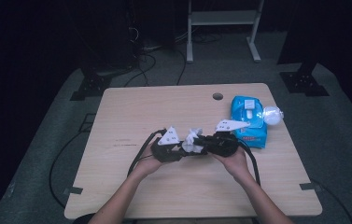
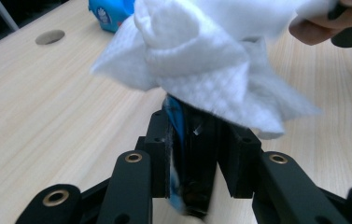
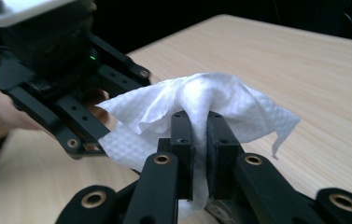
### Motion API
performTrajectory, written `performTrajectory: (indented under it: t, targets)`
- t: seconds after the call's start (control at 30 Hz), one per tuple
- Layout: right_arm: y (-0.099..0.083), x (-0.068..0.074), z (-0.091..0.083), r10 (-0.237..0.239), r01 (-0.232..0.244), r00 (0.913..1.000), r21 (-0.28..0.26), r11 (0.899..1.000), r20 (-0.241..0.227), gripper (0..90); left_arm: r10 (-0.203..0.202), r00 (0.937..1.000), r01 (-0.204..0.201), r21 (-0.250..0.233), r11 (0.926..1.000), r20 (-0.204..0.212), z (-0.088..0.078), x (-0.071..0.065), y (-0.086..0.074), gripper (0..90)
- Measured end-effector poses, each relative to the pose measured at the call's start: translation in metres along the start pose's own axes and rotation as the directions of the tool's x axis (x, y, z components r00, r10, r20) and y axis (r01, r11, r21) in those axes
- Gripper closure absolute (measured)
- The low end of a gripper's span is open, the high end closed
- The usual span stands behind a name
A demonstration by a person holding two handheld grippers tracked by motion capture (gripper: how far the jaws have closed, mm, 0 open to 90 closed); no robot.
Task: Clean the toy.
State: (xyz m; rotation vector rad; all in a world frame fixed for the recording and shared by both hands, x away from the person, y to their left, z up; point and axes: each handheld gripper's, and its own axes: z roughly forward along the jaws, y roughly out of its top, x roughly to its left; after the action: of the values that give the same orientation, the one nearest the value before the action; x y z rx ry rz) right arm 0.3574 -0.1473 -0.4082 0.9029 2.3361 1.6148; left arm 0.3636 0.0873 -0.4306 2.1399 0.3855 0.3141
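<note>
A crumpled white wipe hangs between the two grippers above the middle of the table. My right gripper is shut on a fold of the wipe, and it comes in from the right in the high view. My left gripper is shut on a dark flat object with a blue edge. The wipe drapes over that object's far end. In the high view the left gripper faces the right one, tip to tip. What the dark object is I cannot make out.
A blue packet of wipes lies at the table's right side, with a clear round bulb-like thing beside it. A round hole sits near the far edge of the wooden table. Cables trail off the near-left edge.
</note>
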Motion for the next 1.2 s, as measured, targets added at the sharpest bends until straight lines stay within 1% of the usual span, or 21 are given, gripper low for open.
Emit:
performTrajectory:
  t: [0.07,0.13,0.2,0.27,0.33,0.4,0.43,0.5,0.57,0.63,0.7,0.73,0.77,0.83,0.87,0.9,0.97,1.03,1.07,1.1,1.2]
  targets:
    - [-0.005,-0.004,0.004,-0.002,0.002,0.9998,0.024,1.000,0.018,82.4,-0.013,0.9999,0.014,0.020,0.9997,-0.002,0.003,0.002,-0.006,68.0]
    - [-0.011,-0.010,0.007,0.008,-0.009,0.9992,0.044,0.999,0.040,82.3,-0.042,0.9991,0.042,0.020,0.9989,0.006,0.005,0.006,-0.011,67.9]
    - [-0.015,-0.014,0.008,-0.004,0.000,0.9975,0.065,0.998,0.071,82.2,-0.040,0.9992,0.040,0.032,0.9987,0.003,0.004,0.008,-0.012,67.8]
    - [-0.017,-0.017,0.006,-0.008,0.002,0.9962,0.073,0.997,0.087,82.2,-0.043,0.9989,0.042,0.047,0.9980,0.016,0.005,0.010,-0.015,67.7]
    - [-0.018,-0.019,0.003,-0.039,0.027,0.9902,0.086,0.996,0.134,82.2,-0.047,0.9985,0.045,0.063,0.9970,0.029,0.006,0.011,-0.017,67.4]
    - [-0.019,-0.021,0.002,-0.030,0.018,0.9900,0.087,0.996,0.138,82.2,-0.046,0.9984,0.044,0.061,0.9972,0.034,0.007,0.012,-0.018,67.4]
    - [-0.020,-0.022,0.002,-0.040,0.026,0.9883,0.095,0.995,0.147,82.2,-0.044,0.9984,0.042,0.064,0.9971,0.035,0.007,0.011,-0.017,67.3]
    - [-0.021,-0.022,0.003,-0.039,0.025,0.9882,0.091,0.995,0.148,82.2,-0.043,0.9982,0.040,0.071,0.9967,0.041,0.008,0.011,-0.016,63.0]
    - [-0.021,-0.019,0.004,-0.043,0.029,0.9882,0.096,0.995,0.147,82.2,-0.029,0.9989,0.025,0.087,0.9959,0.037,0.012,0.009,-0.014,58.7]
    - [-0.020,-0.016,0.007,-0.049,0.036,0.9900,0.095,0.995,0.133,82.2,-0.018,0.9993,0.014,0.105,0.9944,0.033,0.018,0.007,-0.012,52.1]
    - [-0.019,-0.010,0.012,-0.067,0.055,0.9909,0.102,0.993,0.117,82.1,-0.013,0.9995,0.010,0.103,0.9947,0.030,0.023,0.006,-0.009,49.1]
    - [-0.019,-0.007,0.015,-0.077,0.066,0.9914,0.104,0.992,0.105,82.1,-0.017,0.9996,0.014,0.103,0.9946,0.024,0.025,0.006,-0.008,46.8]
    - [-0.018,-0.004,0.018,-0.089,0.079,0.9908,0.105,0.991,0.102,82.1,-0.025,0.9994,0.022,0.105,0.9942,0.026,0.027,0.006,-0.007,45.7]
    - [-0.017,-0.003,0.020,-0.098,0.087,0.9898,0.105,0.991,0.103,82.1,-0.021,0.9997,0.019,0.118,0.9928,0.010,0.030,0.006,-0.005,44.2]
    - [-0.016,-0.003,0.019,-0.099,0.088,0.9895,0.107,0.990,0.105,82.1,-0.003,0.9999,0.001,0.122,0.9925,0.013,0.029,0.006,-0.004,48.1]
    - [-0.016,-0.005,0.018,-0.098,0.086,0.9890,0.110,0.990,0.110,82.1,0.012,0.9999,-0.012,0.114,0.9934,0.004,0.029,0.005,-0.004,56.9]
    - [-0.017,-0.011,0.013,-0.091,0.076,0.9869,0.109,0.991,0.134,82.1,0.009,1.0000,-0.008,0.115,0.9933,-0.002,0.029,0.006,-0.004,61.8]
    - [-0.019,-0.017,0.007,-0.077,0.062,0.9858,0.104,0.993,0.149,82.1,0.003,1.0000,-0.003,0.113,0.9936,-0.004,0.028,0.006,-0.004,63.9]
    - [-0.020,-0.021,0.003,-0.083,0.065,0.9812,0.107,0.992,0.175,82.1,0.003,1.0000,-0.003,0.114,0.9935,-0.004,0.028,0.006,-0.004,63.9]
    - [-0.020,-0.023,0.001,-0.084,0.064,0.9785,0.108,0.992,0.188,82.1,0.007,1.0000,-0.007,0.116,0.9932,-0.004,0.028,0.006,-0.004,64.1]
    - [-0.022,-0.033,-0.010,-0.061,0.039,0.9715,0.097,0.995,0.229,82.1,0.011,0.9999,-0.010,0.116,0.9932,-0.006,0.028,0.006,-0.004,64.3]
